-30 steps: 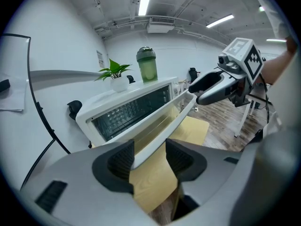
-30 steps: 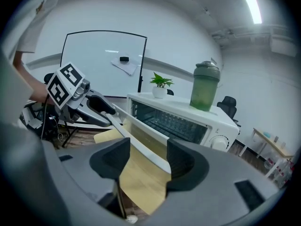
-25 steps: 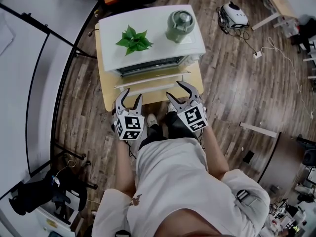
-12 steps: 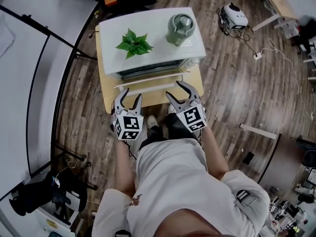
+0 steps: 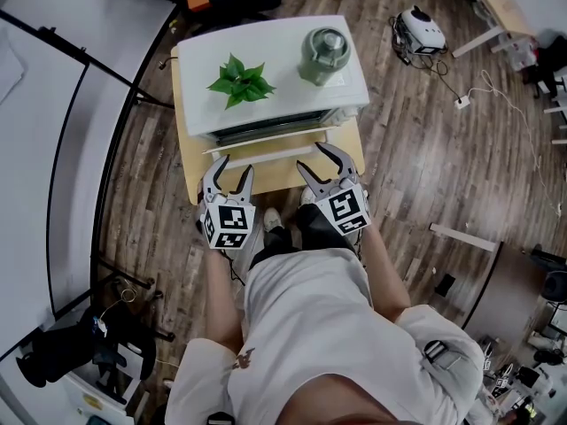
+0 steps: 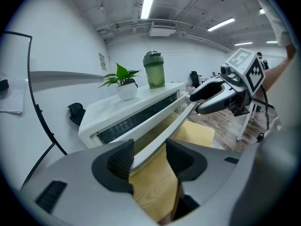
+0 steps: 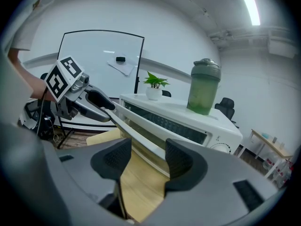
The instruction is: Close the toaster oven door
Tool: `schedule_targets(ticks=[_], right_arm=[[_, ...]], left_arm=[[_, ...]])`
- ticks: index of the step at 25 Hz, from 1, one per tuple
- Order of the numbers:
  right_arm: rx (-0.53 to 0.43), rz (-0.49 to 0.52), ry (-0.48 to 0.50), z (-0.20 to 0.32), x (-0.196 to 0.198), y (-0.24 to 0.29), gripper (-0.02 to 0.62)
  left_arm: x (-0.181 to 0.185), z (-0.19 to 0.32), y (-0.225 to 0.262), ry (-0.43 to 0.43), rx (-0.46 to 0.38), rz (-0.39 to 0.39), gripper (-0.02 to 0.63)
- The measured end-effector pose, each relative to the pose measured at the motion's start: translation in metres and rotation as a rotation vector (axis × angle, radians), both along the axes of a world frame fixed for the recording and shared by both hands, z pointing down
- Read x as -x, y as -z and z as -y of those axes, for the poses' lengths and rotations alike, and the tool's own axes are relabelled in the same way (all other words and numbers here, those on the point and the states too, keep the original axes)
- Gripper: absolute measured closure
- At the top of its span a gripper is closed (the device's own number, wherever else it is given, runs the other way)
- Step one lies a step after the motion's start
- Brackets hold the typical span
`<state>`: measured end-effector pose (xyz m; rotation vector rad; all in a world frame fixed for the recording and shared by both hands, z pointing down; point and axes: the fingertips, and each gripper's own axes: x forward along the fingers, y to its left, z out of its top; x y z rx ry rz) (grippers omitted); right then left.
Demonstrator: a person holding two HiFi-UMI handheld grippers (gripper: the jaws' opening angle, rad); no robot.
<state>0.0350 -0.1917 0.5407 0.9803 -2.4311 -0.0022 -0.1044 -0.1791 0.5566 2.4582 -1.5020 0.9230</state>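
Observation:
A white toaster oven (image 5: 266,96) stands on a small wooden table (image 5: 266,173), its door (image 5: 275,140) hanging partly open towards me. My left gripper (image 5: 236,166) is at the left end of the door's handle bar (image 6: 164,128), which runs between its pads with a gap beside it. My right gripper (image 5: 313,157) is at the right end, and the bar (image 7: 136,134) passes between its pads untouched; its jaws have just been closing. Each gripper also shows in the other's view: the right gripper (image 6: 194,103) and the left gripper (image 7: 110,113).
A potted plant (image 5: 239,74) and a green lidded bottle (image 5: 323,48) stand on top of the oven. A whiteboard stand (image 5: 106,175) is on the left. Cables and a small device (image 5: 418,27) lie on the wooden floor to the right.
The right gripper's jaws have narrowed a little around the handle bar. Both grippers stay at the door's front edge, hardly moved.

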Motion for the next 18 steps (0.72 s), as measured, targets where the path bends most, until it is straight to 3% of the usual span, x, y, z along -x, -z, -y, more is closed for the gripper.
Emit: schedule_targets(ticks=[18], right_arm=[[-0.017, -0.004, 0.005, 0.018, 0.004, 0.007, 0.362]], left_arm=[[0.003, 0.018, 0.008, 0.002, -0.008, -0.016, 0.393]])
